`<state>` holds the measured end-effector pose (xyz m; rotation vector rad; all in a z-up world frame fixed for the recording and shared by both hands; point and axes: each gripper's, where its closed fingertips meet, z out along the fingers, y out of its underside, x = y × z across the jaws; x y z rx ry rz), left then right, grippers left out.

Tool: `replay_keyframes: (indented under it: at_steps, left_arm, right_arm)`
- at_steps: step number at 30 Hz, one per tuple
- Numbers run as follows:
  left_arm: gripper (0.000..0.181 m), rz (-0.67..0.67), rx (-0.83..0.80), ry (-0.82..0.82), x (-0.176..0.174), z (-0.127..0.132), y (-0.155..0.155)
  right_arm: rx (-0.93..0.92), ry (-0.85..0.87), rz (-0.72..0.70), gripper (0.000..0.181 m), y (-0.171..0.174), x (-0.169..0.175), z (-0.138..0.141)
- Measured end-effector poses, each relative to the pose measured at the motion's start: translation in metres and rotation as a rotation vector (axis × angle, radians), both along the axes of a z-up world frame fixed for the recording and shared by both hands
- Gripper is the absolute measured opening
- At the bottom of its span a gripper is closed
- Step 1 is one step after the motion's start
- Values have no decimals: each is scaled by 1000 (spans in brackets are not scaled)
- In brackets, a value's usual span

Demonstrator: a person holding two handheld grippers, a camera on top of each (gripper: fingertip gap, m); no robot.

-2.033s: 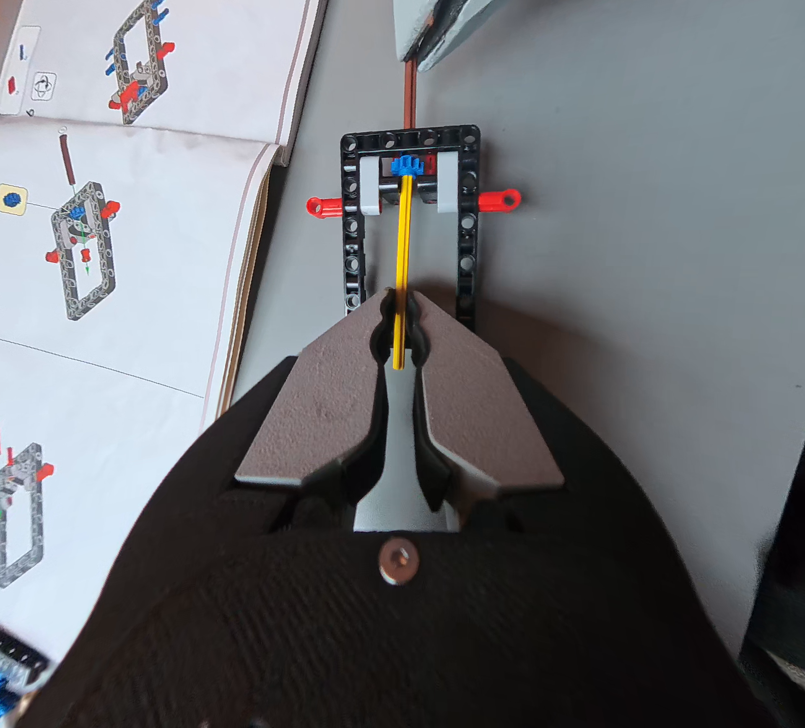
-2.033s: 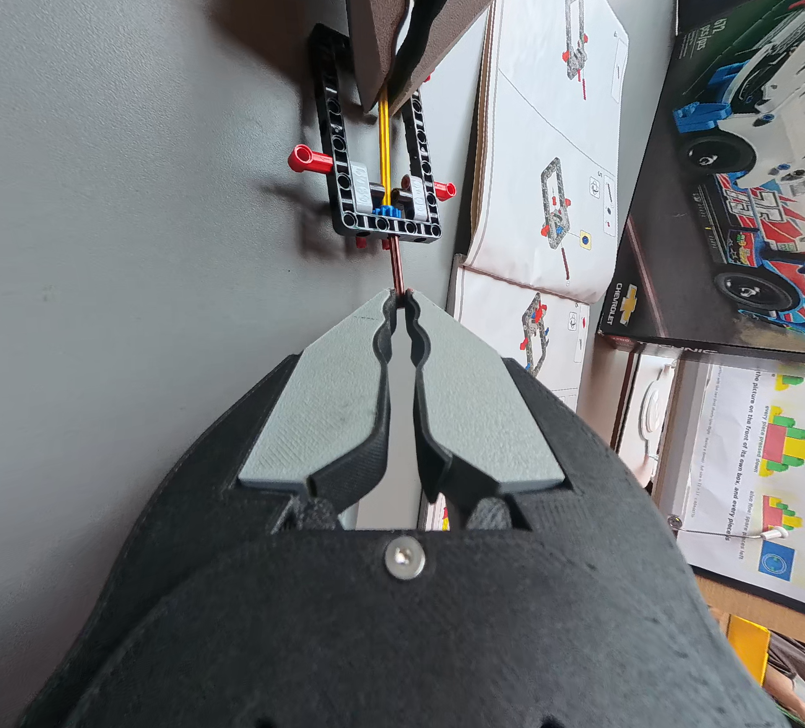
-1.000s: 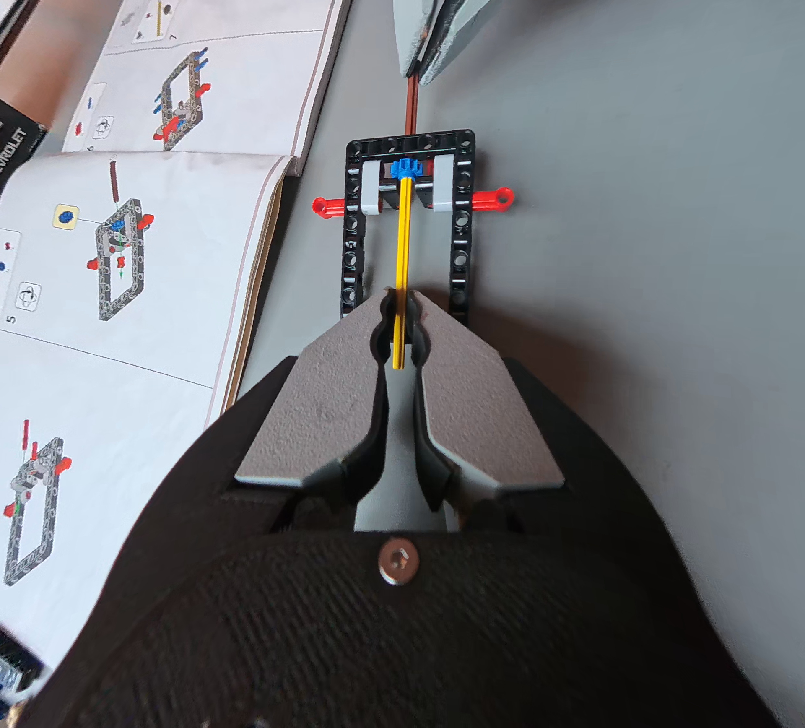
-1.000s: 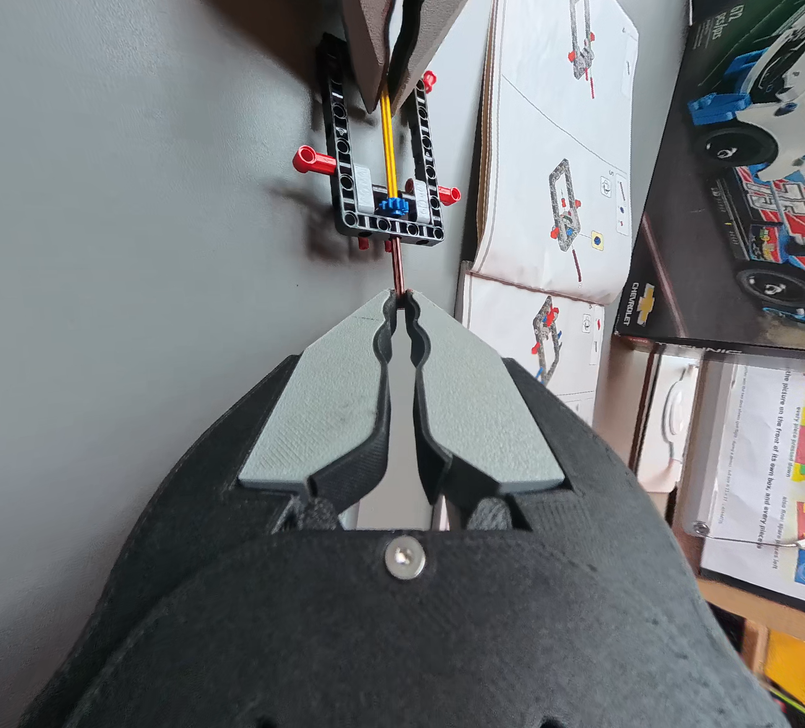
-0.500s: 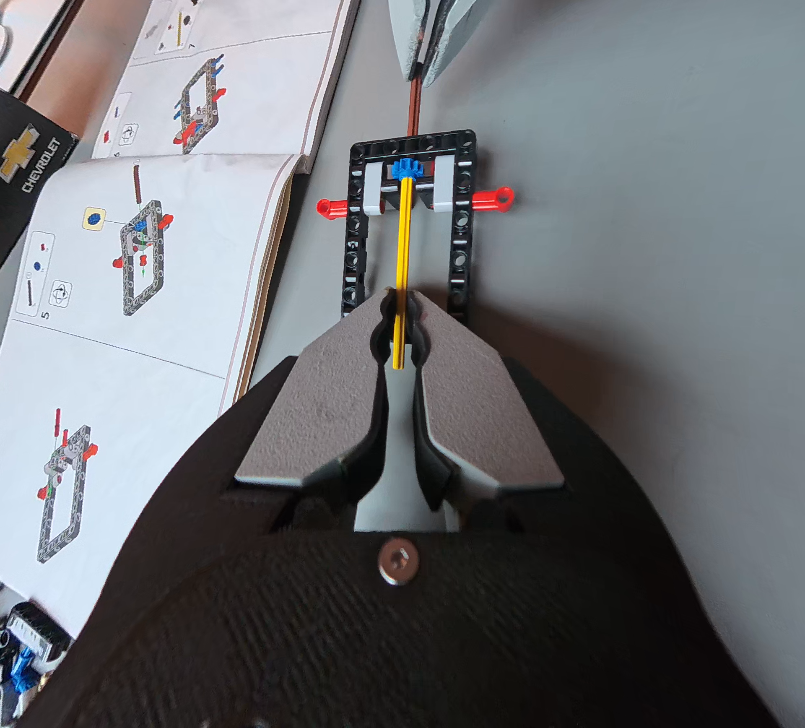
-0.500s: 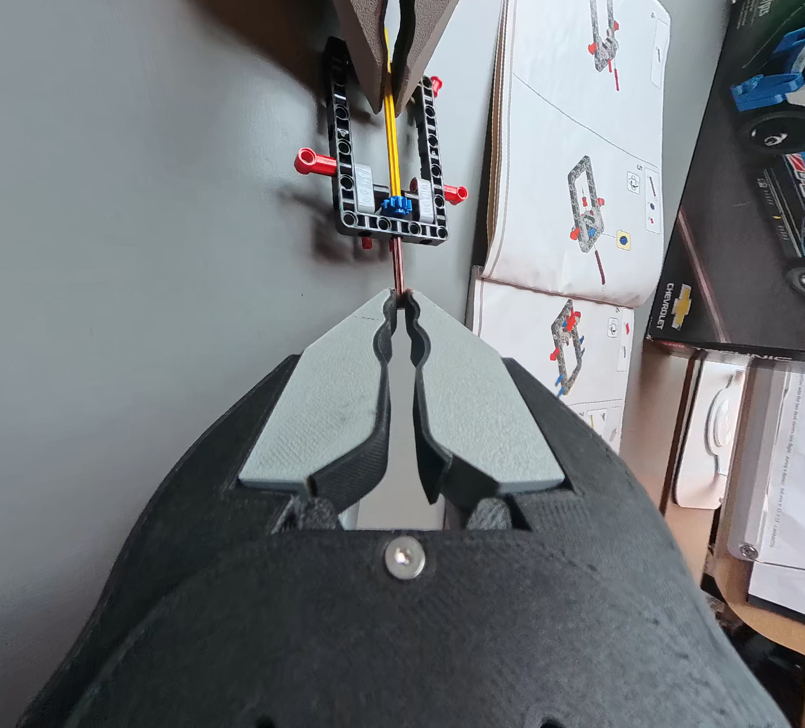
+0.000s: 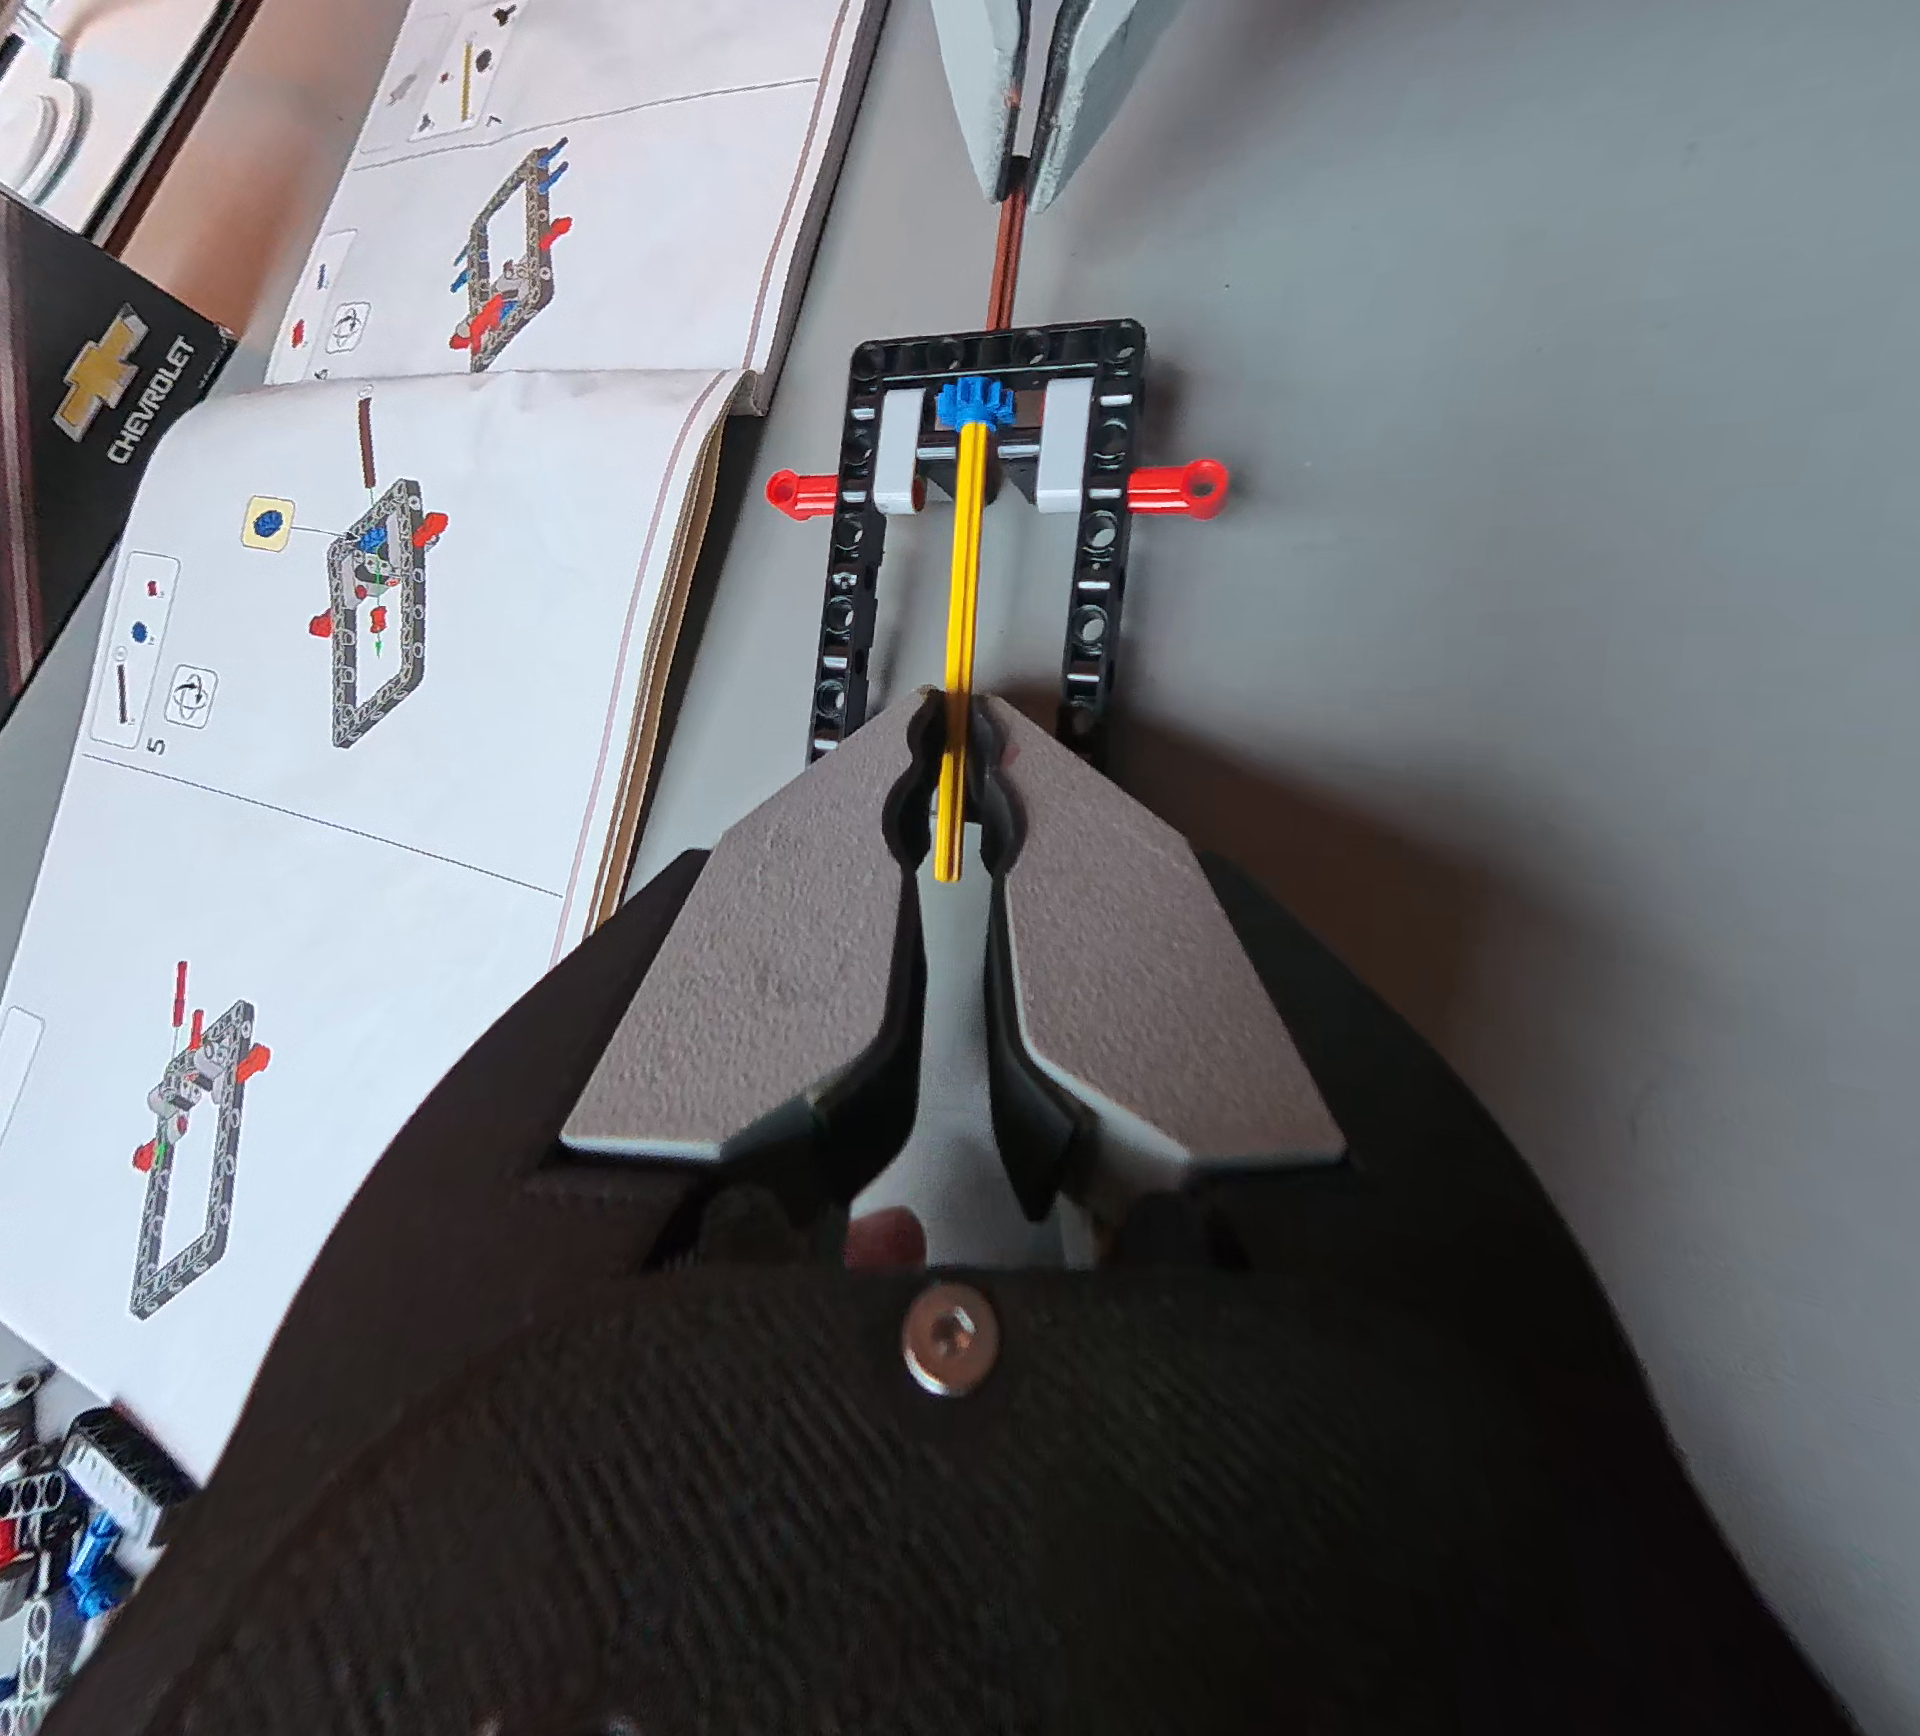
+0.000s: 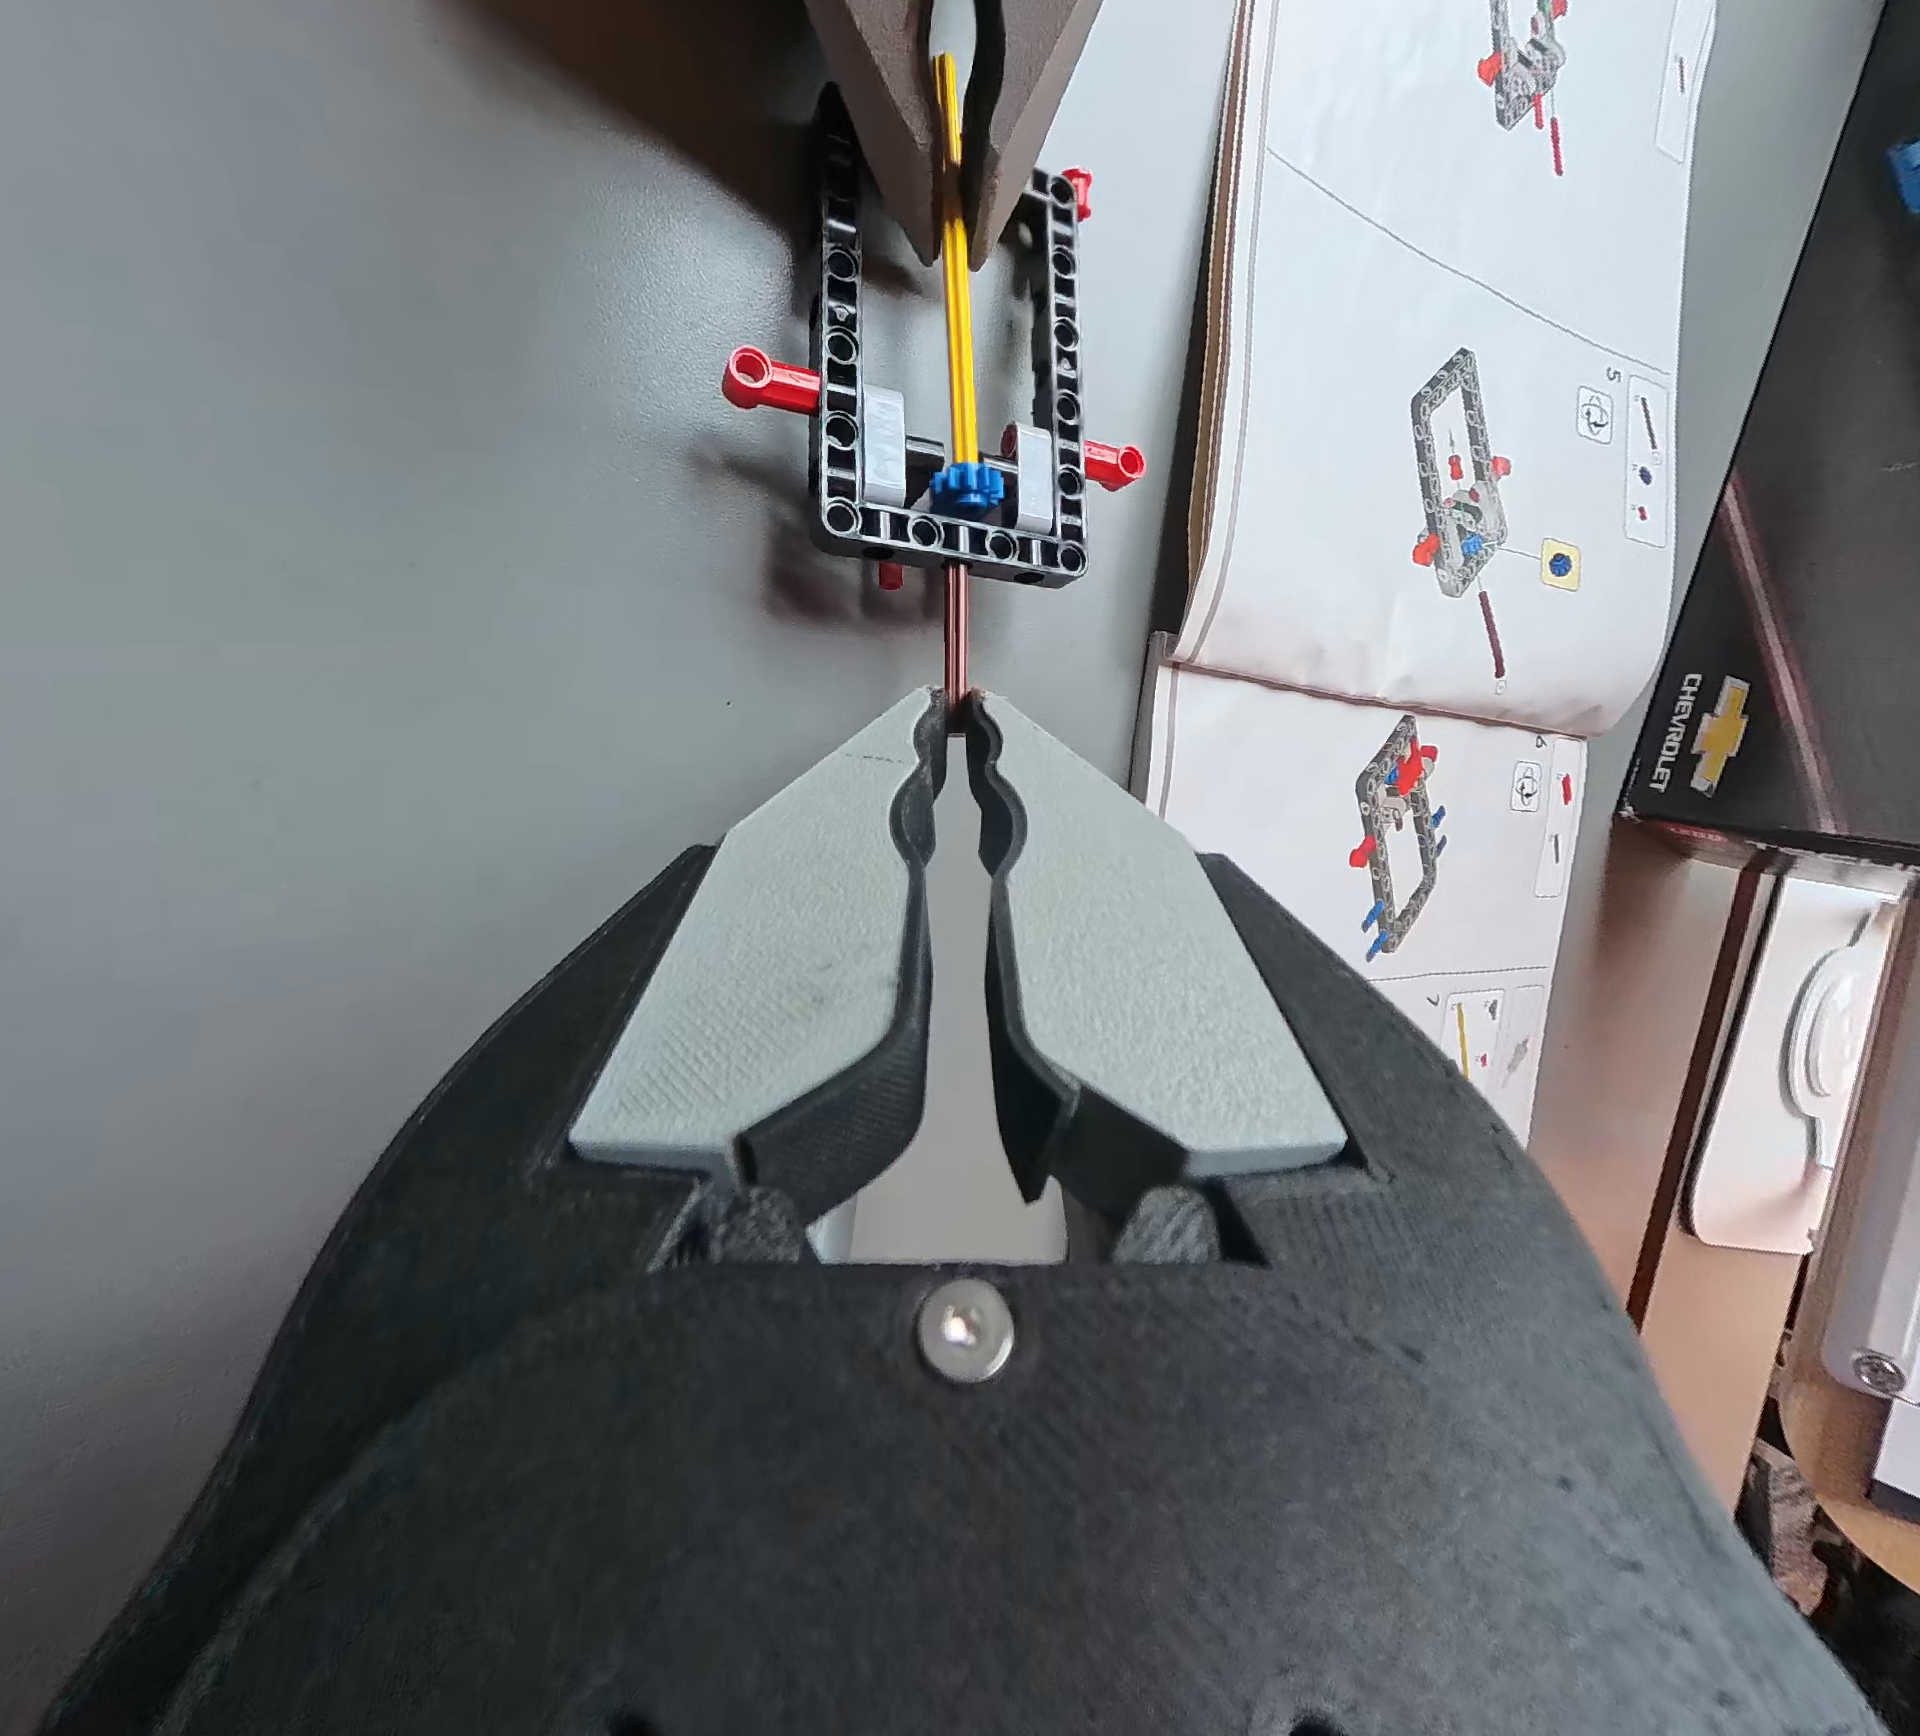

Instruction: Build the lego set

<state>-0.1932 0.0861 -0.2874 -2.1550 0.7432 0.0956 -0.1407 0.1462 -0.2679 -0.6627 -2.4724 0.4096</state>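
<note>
Black frame (image 7: 992,533) lies mid-bench (image 7: 1507,439); left gripper (image 7: 958,710) jaws pinch yellow axle (image 7: 964,564), right gripper (image 8: 958,699) jaws pinch brown axle (image 8: 957,632) opposite. Booklet (image 7: 436,543) crowds one edge; bare bench on the other side.

The grey worktop (image 7: 1507,543) fills most of both views. A black box (image 8: 1787,647) with a gold badge lies at its edge, and a corner of it also shows in the left wrist view (image 7: 94,398). Just past the box, off the worktop, stands a white thing with rounded corners (image 8: 1808,1063). It is too blurred to tell what it is.
</note>
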Motion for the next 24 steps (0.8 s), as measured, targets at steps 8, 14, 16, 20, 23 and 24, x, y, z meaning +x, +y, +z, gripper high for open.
replay_keyframes:
  at_steps: [8,14,16,20,23,24]
  left_arm:
    - [2,1,-13,-66,0,3,0]
    - [2,-8,-34,-82,-7,1,-3]
    - [2,-24,-42,-80,-6,0,-4]
    - [2,-41,-43,-68,-5,-1,-3]
    - [2,-53,-31,-30,-6,-2,-1]
    - [2,-57,-28,-23,-6,-2,0]
  right_arm:
    - [-3,-19,-2,0,1,0,-2]
    - [-8,-8,0,0,-1,-1,1]
    - [-9,-3,1,0,0,-1,1]
    - [-40,-6,0,0,-1,-2,2]
    - [-60,-21,-3,0,-2,-2,2]
    - [-66,-27,-5,0,-1,-1,2]
